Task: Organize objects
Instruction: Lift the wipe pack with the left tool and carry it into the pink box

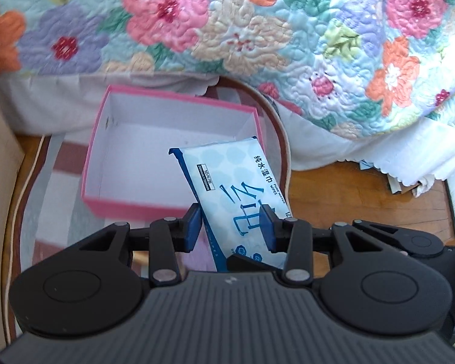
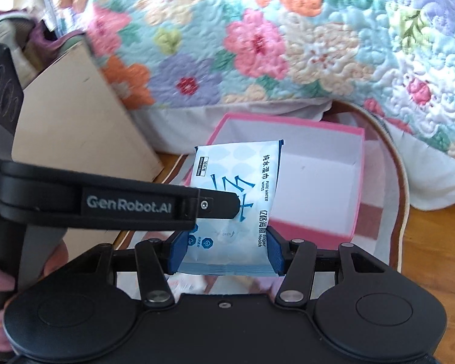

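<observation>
Wipes pack point(image 2: 227, 206) in right tongs point(image 2: 224, 250), left tongs point(image 1: 231, 227) astride, pink box point(image 1: 106, 139) behind

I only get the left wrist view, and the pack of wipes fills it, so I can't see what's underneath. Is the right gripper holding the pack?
Observer: Yes. The right wrist view shows the right gripper shut on the bottom edge of the pack of wipes, with the pack standing up from its pads.
Operator: And where does my left gripper sit on it?
Observer: The left gripper comes in from the left. One finger crosses the pack's printed face, above the right gripper's pads.
</observation>
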`<state>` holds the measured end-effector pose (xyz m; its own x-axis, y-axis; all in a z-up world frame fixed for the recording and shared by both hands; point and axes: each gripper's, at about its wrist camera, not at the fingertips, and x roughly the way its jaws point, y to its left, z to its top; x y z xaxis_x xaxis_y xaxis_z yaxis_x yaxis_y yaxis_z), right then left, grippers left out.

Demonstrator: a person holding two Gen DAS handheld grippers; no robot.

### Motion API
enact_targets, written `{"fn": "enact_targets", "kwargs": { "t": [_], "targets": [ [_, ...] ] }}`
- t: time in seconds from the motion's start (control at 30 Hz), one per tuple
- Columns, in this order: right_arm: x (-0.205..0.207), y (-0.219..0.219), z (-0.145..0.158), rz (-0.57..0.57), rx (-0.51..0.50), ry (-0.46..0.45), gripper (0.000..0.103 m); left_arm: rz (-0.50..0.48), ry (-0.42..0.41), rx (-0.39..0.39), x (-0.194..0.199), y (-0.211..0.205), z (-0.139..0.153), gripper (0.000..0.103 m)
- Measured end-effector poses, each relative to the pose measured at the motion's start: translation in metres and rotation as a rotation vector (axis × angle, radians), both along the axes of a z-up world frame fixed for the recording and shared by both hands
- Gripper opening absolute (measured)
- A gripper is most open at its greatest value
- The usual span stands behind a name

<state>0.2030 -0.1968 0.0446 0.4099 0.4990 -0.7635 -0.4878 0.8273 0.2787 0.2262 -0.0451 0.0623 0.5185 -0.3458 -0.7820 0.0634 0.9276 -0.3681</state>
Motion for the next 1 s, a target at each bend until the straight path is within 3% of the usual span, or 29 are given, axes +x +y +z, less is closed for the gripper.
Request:
{"fn": "enact_targets", "kwargs": {
  "t": [0.3,0.53,0.8,0.9,1.0],
  "targets": [
    [0.084,0.005,-0.037,-0.113,0.008,0.038,0.059,-0.051,0.031,-0.016,0.096,-0.007,-0.045,0.039],
    [0.129,0.015,-0.093,-0.207,-0.007,0.09,0.059,-0.087,0.08,-0.009,0.151,-0.013,-0.105,0.039],
    [0.165,0.031,-0.144,-0.244,-0.09,0.109,0.059,-0.121,0.132,-0.041,0.195,-0.007,-0.16,0.039],
    [0.173,0.03,-0.153,-0.237,-0.126,0.125,0.059,-0.132,0.172,-0.09,0.205,-0.006,-0.174,0.039],
    [0.176,0.032,-0.157,-0.215,-0.191,0.109,0.058,-0.146,0.177,-0.089,0.208,-0.012,-0.18,0.039]
  ]
}}
